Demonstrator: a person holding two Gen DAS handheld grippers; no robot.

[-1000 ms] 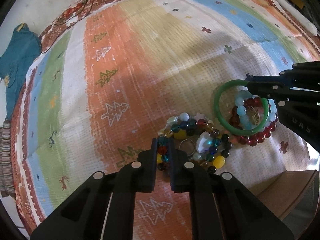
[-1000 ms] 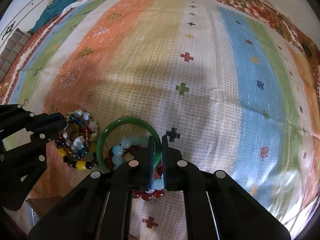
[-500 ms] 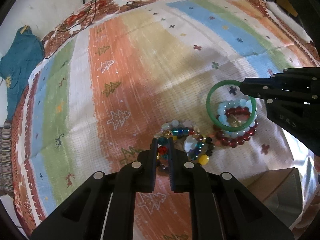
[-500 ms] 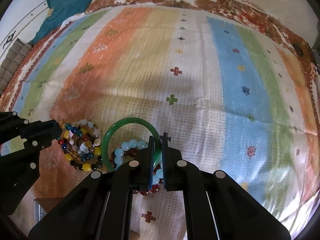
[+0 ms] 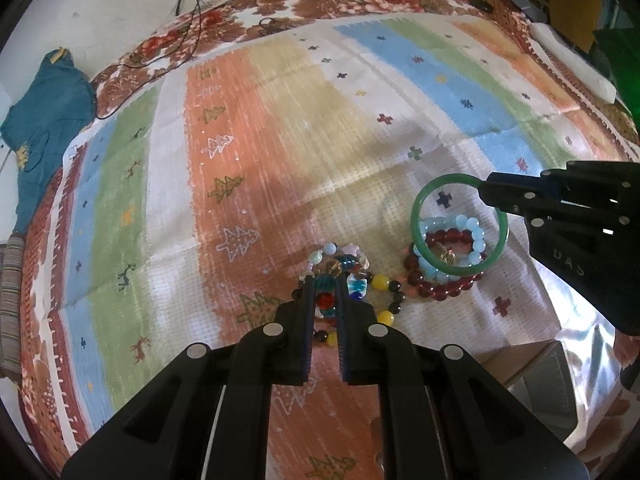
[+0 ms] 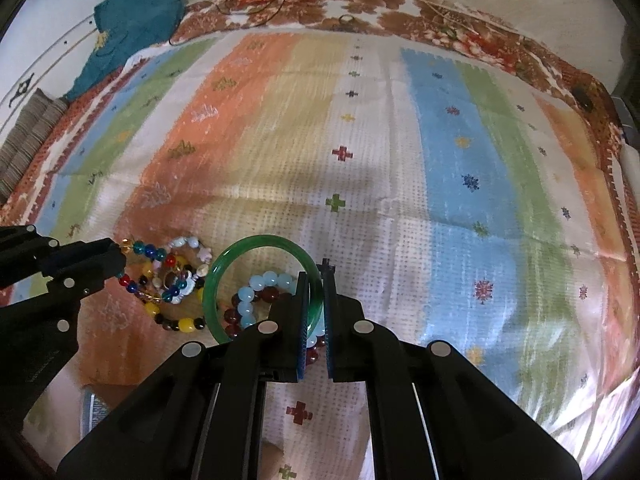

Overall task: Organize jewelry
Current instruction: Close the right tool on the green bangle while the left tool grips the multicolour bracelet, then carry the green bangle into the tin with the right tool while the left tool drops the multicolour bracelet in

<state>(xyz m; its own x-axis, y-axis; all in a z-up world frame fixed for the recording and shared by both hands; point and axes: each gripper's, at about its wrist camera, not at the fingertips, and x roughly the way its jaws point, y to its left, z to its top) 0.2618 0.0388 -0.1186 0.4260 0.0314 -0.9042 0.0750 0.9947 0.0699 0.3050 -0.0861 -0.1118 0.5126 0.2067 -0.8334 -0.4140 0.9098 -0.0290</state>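
- Two hand-held grippers, both clamped: left hand-held gripper (image 5: pixel 324 280) has its jaws together on a strand of the multicolour bead bracelet (image 5: pixel 352 280), right hand-held gripper (image 6: pixel 316 276) has its jaws pinched on the rim of the green bangle (image 6: pixel 224 272).
- Where things are: in the left wrist view the bead bracelet sits at 6 o'clock just past the fingertips, and the bangle at 3 o'clock, ringed over the pale blue bracelet (image 5: pixel 460 224) and dark red bracelet (image 5: pixel 444 290).
- All of it is on a striped bedspread (image 6: pixel 400 140); no table in sight.
- Step in hand looks like lifting both pieces clear of the piles. Can't tell if either is fully off the cloth.
- Bangle: raise it straight so the ring clears the blue and red beads inside it, or it may drag them along. The rim looks slick, so keep the pinch firm and square.
- Bead strand: only a few beads are between the jaws, so lift slowly; loops may hang and snag the small ring (image 6: pixel 170 278) lying among them.
- Keep the two grippers well apart so the strands don't tangle.
- A box corner (image 5: pixel 532 368) shows at 4 o'clock in the left view, possibly the drop spot; its inside is hidden.
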